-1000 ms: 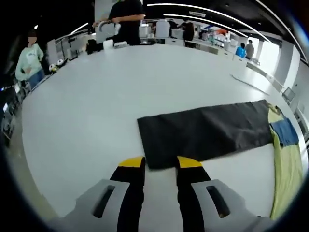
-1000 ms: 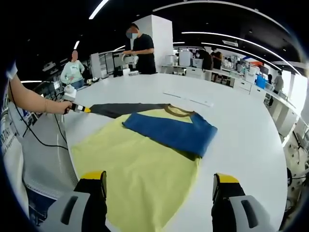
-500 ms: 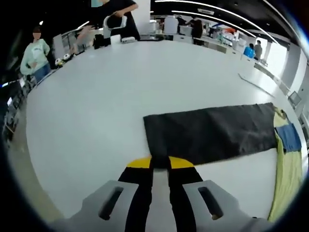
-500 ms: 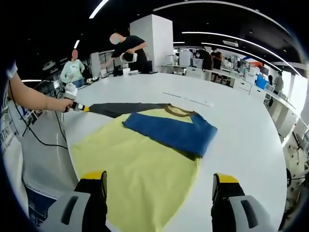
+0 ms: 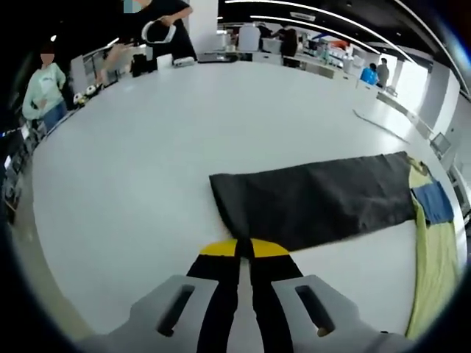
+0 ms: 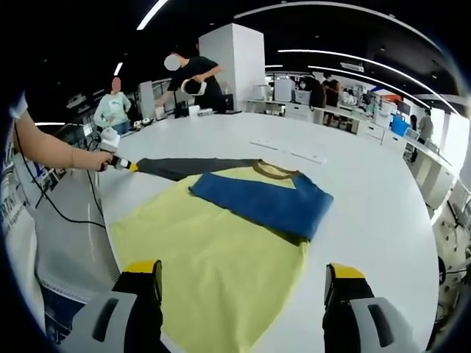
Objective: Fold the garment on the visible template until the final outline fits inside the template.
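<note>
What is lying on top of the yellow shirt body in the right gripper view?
A blue sleeve is folded across the yellow shirt body, near the brown collar. The yellow fabric beneath it is covered, and no template outline is visible.

Yellow garment, blue and grey sleeves

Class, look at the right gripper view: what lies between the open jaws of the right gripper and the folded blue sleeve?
In the right gripper view, the yellow body of the garment spreads from the right gripper up to the blue sleeve; nothing else lies there.
</note>
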`<state>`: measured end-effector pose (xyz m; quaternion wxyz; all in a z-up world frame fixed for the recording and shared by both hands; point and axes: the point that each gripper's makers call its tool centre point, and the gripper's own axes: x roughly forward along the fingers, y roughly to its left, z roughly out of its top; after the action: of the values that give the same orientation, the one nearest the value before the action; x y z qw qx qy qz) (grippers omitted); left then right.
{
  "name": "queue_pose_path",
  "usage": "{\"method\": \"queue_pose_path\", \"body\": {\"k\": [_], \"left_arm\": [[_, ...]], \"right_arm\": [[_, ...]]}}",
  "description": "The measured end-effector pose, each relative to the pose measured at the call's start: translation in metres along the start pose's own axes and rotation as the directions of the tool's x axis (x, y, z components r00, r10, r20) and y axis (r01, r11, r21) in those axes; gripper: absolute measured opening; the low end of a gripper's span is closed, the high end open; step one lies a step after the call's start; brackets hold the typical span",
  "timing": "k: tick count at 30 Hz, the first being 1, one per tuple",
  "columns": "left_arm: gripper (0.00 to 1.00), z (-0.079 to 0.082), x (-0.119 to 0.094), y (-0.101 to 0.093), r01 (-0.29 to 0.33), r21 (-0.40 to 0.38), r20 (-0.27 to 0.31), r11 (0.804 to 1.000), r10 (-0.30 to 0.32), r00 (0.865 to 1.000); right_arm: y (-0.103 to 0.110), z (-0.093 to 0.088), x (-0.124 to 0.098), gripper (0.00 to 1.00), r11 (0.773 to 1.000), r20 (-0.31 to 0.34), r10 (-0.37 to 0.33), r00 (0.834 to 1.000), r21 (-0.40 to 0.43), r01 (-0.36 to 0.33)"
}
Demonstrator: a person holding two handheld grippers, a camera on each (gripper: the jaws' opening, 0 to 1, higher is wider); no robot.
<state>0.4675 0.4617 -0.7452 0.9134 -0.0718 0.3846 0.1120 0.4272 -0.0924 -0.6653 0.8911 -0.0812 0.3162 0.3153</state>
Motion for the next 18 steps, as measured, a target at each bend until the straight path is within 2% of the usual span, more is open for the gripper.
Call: {"method": "queue_pose_path", "body": {"k": [9, 12, 18], "left_arm": [[0.01, 0.004, -0.003, -0.001, 0.006, 0.017, 0.003, 1.0, -0.006, 1.0], [0.01, 0.009, -0.005, -0.004, 0.017, -0.015, 0.025, 1.0, -0.016, 1.0], [0.01, 0.018, -0.012, -0.01, 0.025, -0.001, 0.043, 1.0, -0.025, 0.999]], "right_arm": [[0.002, -0.003, -0.001, 0.91, 1.0, 0.002, 0.012, 1.0, -0.004, -0.012], [0.001, -0.003, -0.001, 0.92, 1.0, 0.004, 0.011, 1.0, -0.005, -0.011], [0.002, -0.002, -0.002, 0.92, 1.0, 0.014, 0.02, 1.0, -0.007, -0.02]]}}
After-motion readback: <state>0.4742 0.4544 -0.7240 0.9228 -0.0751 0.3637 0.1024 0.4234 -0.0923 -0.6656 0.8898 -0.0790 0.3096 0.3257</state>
